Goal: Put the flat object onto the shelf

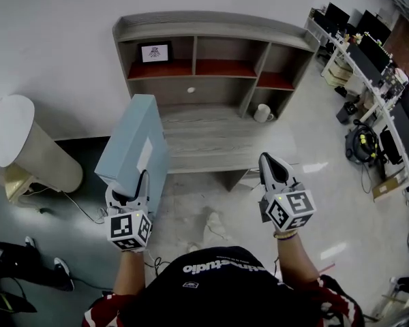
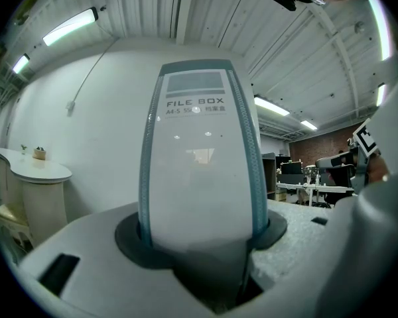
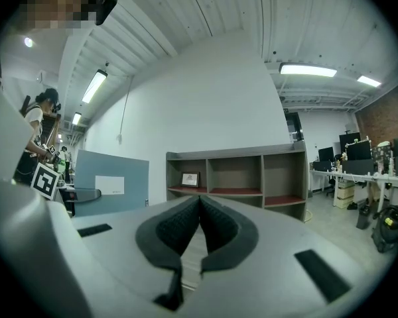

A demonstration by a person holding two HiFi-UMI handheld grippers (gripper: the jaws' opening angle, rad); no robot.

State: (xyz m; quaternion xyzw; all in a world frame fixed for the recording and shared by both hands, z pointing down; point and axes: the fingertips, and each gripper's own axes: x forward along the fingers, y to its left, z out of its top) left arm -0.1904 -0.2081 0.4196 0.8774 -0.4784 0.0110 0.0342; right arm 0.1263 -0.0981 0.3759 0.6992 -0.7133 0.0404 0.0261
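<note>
The flat object is a pale blue file box (image 1: 133, 148), held upright and tilted in the air at the left, in front of the grey wooden shelf unit (image 1: 211, 26). My left gripper (image 1: 138, 182) is shut on the box's lower edge. In the left gripper view the box's labelled spine (image 2: 199, 158) stands wedged between the jaws of the left gripper (image 2: 199, 244). My right gripper (image 1: 269, 161) hovers before the shelf's desk surface, shut and empty. In the right gripper view the right gripper (image 3: 199, 207) has its pads meeting, with the shelf (image 3: 239, 171) straight ahead and the box (image 3: 109, 181) at the left.
A framed picture (image 1: 155, 52) stands in the shelf's upper left compartment, and a white mug (image 1: 262, 112) sits on the desk surface at the right. A beige rounded counter (image 1: 20, 148) stands at the left. Desks with monitors (image 1: 375, 53) line the right side.
</note>
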